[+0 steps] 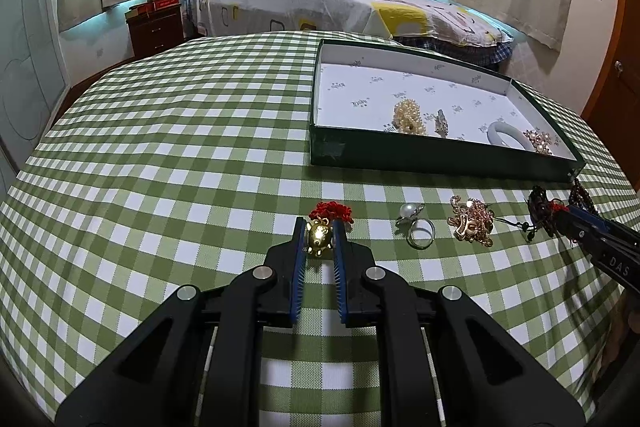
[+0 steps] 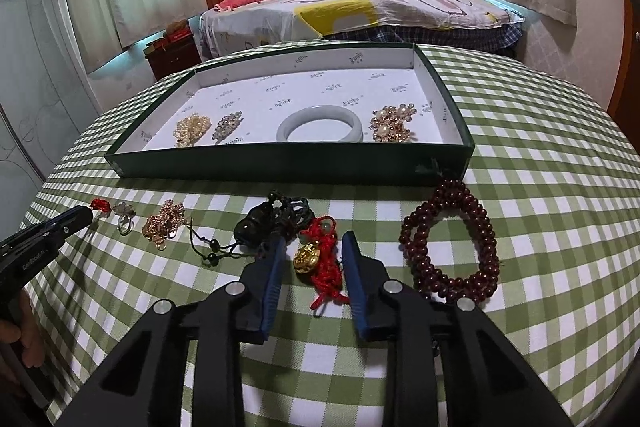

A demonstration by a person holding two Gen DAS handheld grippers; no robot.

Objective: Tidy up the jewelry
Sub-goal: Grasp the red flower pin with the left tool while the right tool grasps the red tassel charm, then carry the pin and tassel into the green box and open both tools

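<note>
A green tray (image 1: 440, 165) (image 2: 280, 167) with a white lining holds a pearl cluster (image 1: 409, 117), a small clip (image 1: 441, 122), a jade bangle (image 2: 320, 125) and a gold brooch (image 2: 392, 125). My left gripper (image 1: 319, 237) is shut on a gold turtle charm (image 1: 319, 238) with a red knot (image 1: 331, 211), low on the cloth. My right gripper (image 2: 314, 255) is open around a second gold charm (image 2: 306, 256) on red cord (image 2: 328, 275), touching neither side. A pearl ring (image 1: 418, 229), a gold mask brooch (image 1: 472, 223), a black cord pendant (image 2: 276, 217) and a dark red bead bracelet (image 2: 452, 247) lie on the cloth.
The table wears a green and white checked cloth (image 1: 160, 147). Beyond it stand a bed (image 1: 340, 3) with a red pillow and a dark nightstand (image 1: 156, 27). Curtains cover the windows. The right gripper's tip shows at the left wrist view's right edge (image 1: 560, 217).
</note>
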